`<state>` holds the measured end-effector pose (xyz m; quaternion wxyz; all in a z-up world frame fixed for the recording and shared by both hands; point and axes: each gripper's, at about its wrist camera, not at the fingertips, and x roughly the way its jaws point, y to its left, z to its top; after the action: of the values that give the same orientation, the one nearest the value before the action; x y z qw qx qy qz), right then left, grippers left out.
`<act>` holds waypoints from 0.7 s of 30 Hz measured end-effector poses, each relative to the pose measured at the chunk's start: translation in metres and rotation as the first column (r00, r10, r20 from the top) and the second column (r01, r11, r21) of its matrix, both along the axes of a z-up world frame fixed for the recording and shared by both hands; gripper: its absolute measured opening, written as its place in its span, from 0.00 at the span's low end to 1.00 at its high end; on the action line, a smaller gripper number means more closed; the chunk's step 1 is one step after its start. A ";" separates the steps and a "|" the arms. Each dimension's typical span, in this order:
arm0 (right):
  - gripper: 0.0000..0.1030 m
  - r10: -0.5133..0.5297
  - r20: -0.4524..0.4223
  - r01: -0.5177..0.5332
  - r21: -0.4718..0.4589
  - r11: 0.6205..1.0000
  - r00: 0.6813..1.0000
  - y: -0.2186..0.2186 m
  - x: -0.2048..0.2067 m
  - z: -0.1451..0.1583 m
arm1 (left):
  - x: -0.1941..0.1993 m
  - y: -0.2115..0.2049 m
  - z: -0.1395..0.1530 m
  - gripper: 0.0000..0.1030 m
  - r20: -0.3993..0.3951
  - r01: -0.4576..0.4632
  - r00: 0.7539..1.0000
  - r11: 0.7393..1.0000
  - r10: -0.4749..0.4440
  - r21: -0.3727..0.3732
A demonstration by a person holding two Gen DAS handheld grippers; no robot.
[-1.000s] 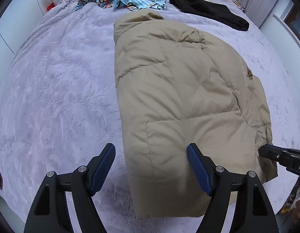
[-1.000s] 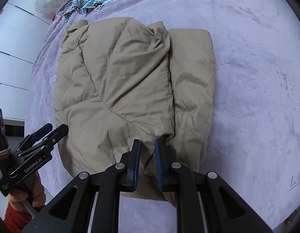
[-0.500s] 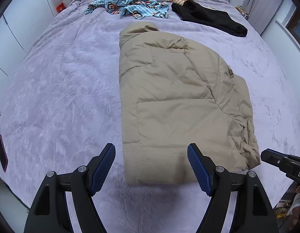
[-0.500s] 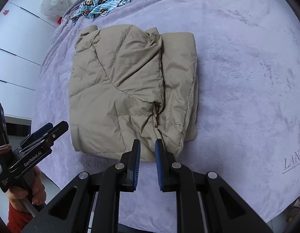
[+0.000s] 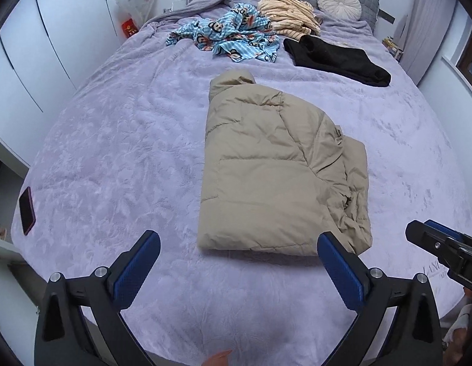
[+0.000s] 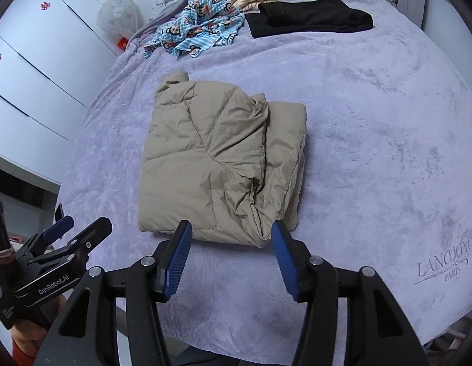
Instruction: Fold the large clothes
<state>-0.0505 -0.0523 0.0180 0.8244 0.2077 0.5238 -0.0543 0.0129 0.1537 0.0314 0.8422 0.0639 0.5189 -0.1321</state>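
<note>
A tan puffer jacket (image 5: pixel 266 177) lies folded into a rough rectangle in the middle of the purple bed, collar toward the headboard; it also shows in the right wrist view (image 6: pixel 217 164). My left gripper (image 5: pixel 236 262) is open and empty, held back from the jacket's near edge. My right gripper (image 6: pixel 231 253) is open and empty, just short of the jacket's near right corner. The right gripper shows at the right edge of the left wrist view (image 5: pixel 443 247), and the left gripper at the lower left of the right wrist view (image 6: pixel 74 238).
The purple blanket (image 5: pixel 113 158) covers the bed. Near the headboard lie a blue monkey-print garment (image 5: pixel 232 36), a cream striped garment (image 5: pixel 287 12) and a black garment (image 5: pixel 336 58). A dark phone (image 5: pixel 26 210) lies at the bed's left edge. White wardrobes (image 6: pixel 28 70) stand left.
Both grippers have pulled back and up from the jacket. My right gripper, shut at the jacket's near edge before, has opened. The jacket now lies alone on the bed.
</note>
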 end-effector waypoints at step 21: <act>0.86 -0.130 0.128 0.154 -0.204 0.967 0.983 0.048 0.013 0.056 | 0.030 0.048 0.055 1.00 0.101 0.027 0.995 1.000 -0.028 0.010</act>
<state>-0.0375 -0.0043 0.0739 0.8642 0.1579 0.4510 -0.1574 0.0432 0.2018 0.0860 0.8652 0.0811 0.4752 -0.1380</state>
